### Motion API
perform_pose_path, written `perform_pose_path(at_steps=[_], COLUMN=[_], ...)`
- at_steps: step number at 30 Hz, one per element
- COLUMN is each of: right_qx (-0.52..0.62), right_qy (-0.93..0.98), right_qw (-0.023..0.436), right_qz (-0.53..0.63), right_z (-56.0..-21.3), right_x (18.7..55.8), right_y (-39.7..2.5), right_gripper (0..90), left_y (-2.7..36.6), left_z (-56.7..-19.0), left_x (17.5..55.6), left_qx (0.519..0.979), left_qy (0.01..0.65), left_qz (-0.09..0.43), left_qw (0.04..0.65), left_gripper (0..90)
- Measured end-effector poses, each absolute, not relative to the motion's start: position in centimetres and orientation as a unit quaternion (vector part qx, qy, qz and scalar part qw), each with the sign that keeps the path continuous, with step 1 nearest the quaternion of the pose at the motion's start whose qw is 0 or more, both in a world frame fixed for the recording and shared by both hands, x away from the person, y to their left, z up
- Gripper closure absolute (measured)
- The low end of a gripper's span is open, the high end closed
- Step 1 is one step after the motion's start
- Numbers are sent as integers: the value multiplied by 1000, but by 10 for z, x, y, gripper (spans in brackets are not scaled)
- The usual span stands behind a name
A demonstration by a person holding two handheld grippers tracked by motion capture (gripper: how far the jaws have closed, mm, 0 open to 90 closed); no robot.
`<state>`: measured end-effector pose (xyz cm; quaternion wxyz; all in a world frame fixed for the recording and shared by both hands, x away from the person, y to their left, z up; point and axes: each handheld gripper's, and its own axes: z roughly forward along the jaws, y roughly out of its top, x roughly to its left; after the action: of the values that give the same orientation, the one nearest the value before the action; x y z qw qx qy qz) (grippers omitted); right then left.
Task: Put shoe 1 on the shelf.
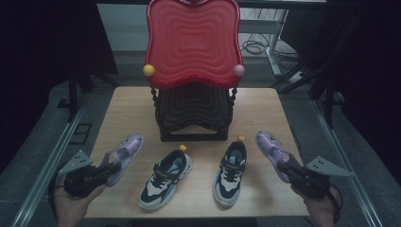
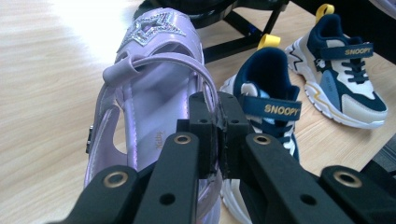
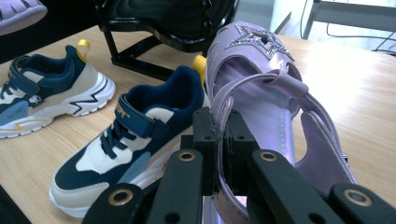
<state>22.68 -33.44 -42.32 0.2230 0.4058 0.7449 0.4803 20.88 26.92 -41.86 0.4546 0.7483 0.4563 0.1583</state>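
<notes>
High view: my left gripper (image 1: 108, 169) is clamped on the heel of the left purple sandal (image 1: 124, 150) at the near left of the table (image 1: 265, 113), and my right gripper (image 1: 289, 171) is clamped on the right purple sandal (image 1: 272, 147) at the near right. Two navy sneakers (image 1: 166, 178) stand between them. The two-tier shoe rack (image 1: 194, 111) at the far centre holds nothing; I judge both sandals gripped but not yet lifted, with placement remaining. Left gripper view: jaws closed together on the sandal's (image 2: 149, 107) heel strap. Right gripper view: jaws closed on the strap of the other sandal (image 3: 275, 112).
</notes>
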Motion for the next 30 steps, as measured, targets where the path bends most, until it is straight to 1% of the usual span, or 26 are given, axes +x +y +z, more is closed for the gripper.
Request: perform_pose_path(at_steps=[10,30], right_qx=[374,338], right_qy=[753,763], right_qw=[216,196], right_qz=[497,515], right_z=[-412,-404], right_x=[235,259], right_y=[-313,-273], right_gripper=[861,861], left_y=[253,224], left_z=[-409,-399], left_x=[217,235], left_qx=[756,770], left_qy=[433,402], left_qz=[154,143], left_qw=[465,475], left_gripper=[866,866])
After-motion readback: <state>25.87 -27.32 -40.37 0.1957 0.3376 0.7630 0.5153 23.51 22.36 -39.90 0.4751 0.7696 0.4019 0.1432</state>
